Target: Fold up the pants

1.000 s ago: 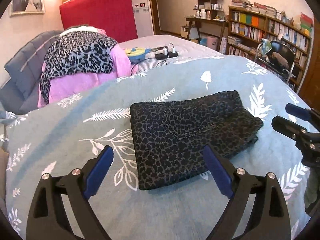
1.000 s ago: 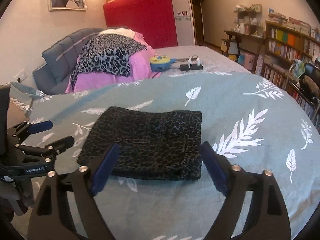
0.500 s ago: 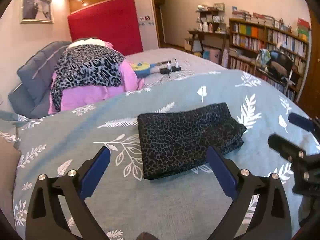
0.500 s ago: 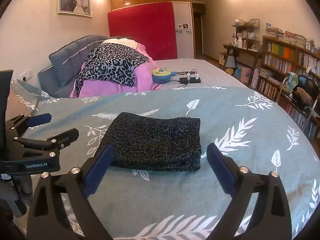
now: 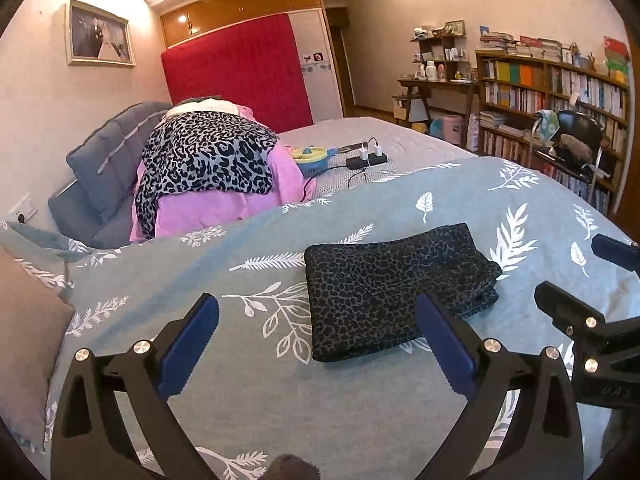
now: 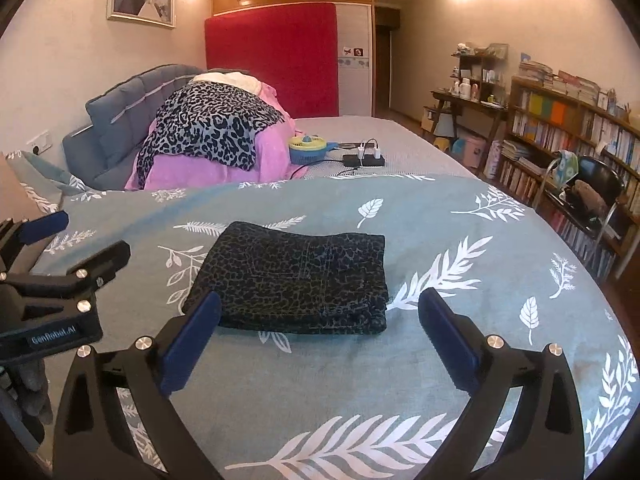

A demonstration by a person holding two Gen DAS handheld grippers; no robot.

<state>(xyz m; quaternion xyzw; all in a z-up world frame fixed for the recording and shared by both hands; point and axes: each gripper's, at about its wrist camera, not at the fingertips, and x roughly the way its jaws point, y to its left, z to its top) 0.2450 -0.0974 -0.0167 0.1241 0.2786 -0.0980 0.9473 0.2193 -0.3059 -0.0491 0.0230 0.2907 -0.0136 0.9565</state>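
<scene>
One pair of leopard-print pants (image 5: 396,288) lies folded into a compact stack on the bedspread (image 6: 460,216), just ahead of both grippers. The left gripper (image 5: 318,336) and right gripper (image 6: 320,334) have drawn back from it, jaws just opened wide and empty, so folding looks finished. No containers show.

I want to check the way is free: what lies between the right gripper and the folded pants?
Nothing: in the right wrist view only bare leaf-print bedspread lies between the open right gripper and the folded pants.
</scene>
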